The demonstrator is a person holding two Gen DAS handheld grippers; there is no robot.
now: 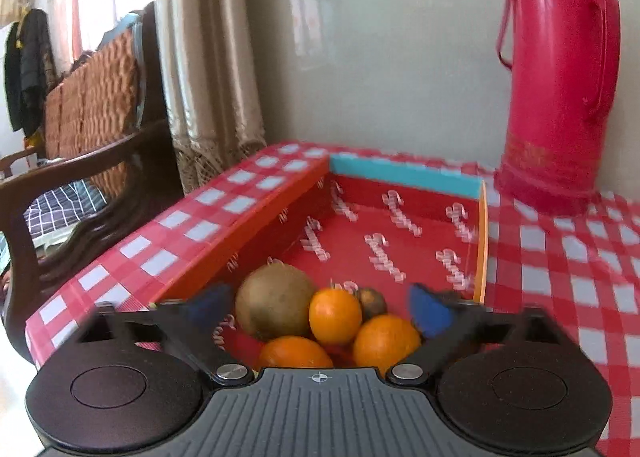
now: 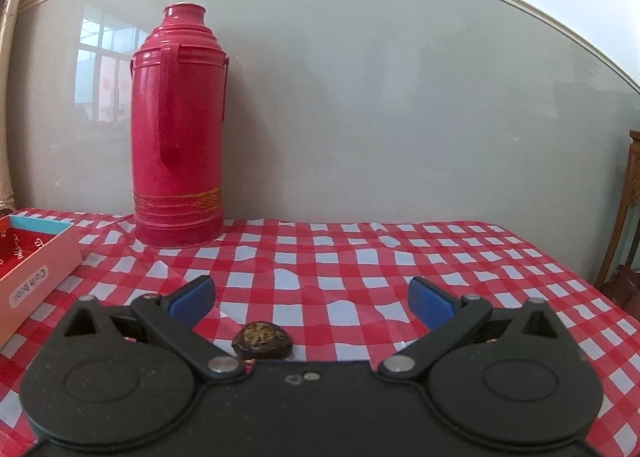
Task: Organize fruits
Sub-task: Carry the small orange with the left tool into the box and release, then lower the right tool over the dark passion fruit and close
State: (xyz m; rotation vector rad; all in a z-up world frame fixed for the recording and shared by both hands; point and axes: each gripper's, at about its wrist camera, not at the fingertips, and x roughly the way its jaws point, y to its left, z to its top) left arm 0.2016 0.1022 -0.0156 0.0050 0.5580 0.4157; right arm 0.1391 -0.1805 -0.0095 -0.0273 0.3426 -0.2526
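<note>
The left tool (image 1: pixel 320 309) stands wide open, its blue pads apart and pressing on nothing; it hangs over the near end of a shallow red box (image 1: pixel 280 213). No earlier view is at hand, so only the spread shows. Between and just beyond the pads lies a heap of fruit inside the box: a brown, matt, oval kiwi (image 1: pixel 274 301) at 11 o'clock, a glossy round orange (image 1: pixel 335 315) in the middle, two more oranges (image 1: pixel 386 339) partly hidden by the tool's black ribbed body at 6 o'clock, and a small dark brown fruit (image 1: pixel 372 301) behind them, mostly covered and hard to make out. The box floor carries pale script, smeared by blur and unreadable; its far wall has a turquoise band.

The right tool (image 2: pixel 312 297) is also spread wide and empty. Close before its body at 6 o'clock a small dark, wrinkled fruit (image 2: pixel 262 341) with a yellowish patch lies on the desk (image 2: pixel 400 269), touching neither pad. The desk wears a creased red-and-white checked plastic cloth. At 9 o'clock the box corner is cut off by the edge. Farther, at 11 o'clock, a tall red cylindrical flask (image 2: pixel 180 137) with a strap handle stands by the glossy grey wall.
</note>
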